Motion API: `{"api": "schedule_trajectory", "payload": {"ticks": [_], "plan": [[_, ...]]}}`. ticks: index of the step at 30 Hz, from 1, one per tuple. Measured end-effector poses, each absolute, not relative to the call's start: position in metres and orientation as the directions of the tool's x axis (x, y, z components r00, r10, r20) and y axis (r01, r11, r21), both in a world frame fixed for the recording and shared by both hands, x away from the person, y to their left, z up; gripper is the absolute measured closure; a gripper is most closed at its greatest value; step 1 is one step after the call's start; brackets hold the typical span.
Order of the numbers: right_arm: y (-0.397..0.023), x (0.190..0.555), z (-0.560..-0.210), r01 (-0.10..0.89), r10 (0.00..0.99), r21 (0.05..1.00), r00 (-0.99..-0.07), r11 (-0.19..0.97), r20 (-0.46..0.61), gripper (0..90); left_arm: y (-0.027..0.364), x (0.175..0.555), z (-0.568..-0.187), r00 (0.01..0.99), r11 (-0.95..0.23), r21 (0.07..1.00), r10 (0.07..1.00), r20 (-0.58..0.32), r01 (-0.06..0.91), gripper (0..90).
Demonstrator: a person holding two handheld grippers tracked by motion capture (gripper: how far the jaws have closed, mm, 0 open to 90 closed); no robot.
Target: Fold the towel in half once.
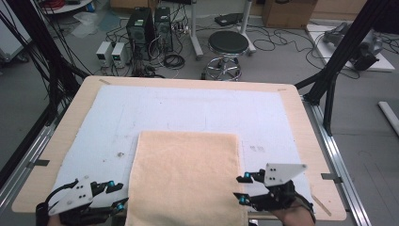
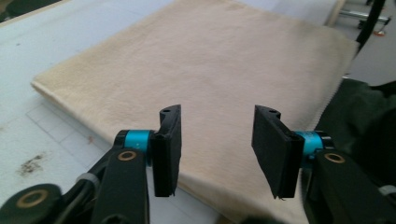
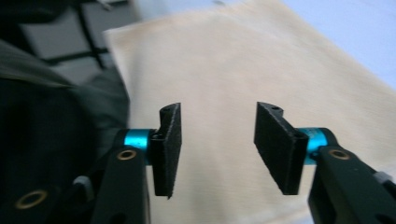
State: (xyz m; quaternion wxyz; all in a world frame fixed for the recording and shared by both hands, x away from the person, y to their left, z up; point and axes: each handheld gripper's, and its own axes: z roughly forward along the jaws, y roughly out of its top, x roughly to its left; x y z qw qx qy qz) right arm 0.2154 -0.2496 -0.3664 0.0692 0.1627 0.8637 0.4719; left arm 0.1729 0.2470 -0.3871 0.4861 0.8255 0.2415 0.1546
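So the folded beige towel [image 1: 186,176] is lying flat in the lower middle of the high view, on the white mat [image 1: 188,108] covering the table. The left gripper [image 1: 121,195] is sitting at the towel's lower left edge, jaws parted halfway with nothing between them. The right gripper [image 1: 241,188] is doing the same at the lower right edge. Looks soft, light and floppy to me, so it'll probably sag. I'd pinch the near corners through all layers.
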Motion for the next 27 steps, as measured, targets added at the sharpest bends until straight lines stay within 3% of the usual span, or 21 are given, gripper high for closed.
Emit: {"api": "schedule_trajectory", "payload": {"ticks": [7, 15, 19, 27], "plan": [[-0.257, 0.282, -0.382, 0.292, 0.482, 0.836, -0.875, 0.464, 0.038, 42.7, 0.240, 0.232, -0.388, 0.781, -0.375, 0.891, 0.623, 0.040, 0.254, 46.1], [-0.259, 0.346, -0.408, 0.384, 0.607, 0.798, -0.794, 0.464, 0.029, 40.2, 0.229, 0.312, -0.409, 0.698, -0.352, 0.865, 0.716, 0.003, 0.357, 43.1], [-0.258, 0.366, -0.425, 0.423, 0.636, 0.789, -0.770, 0.445, 0.054, 39.7, 0.227, 0.335, -0.420, 0.648, -0.330, 0.860, 0.761, -0.002, 0.390, 42.7], [-0.246, 0.388, -0.440, 0.467, 0.633, 0.745, -0.771, 0.477, 0.078, 41.0, 0.232, 0.360, -0.440, 0.593, -0.276, 0.816, 0.799, -0.098, 0.507, 45.0]]}}
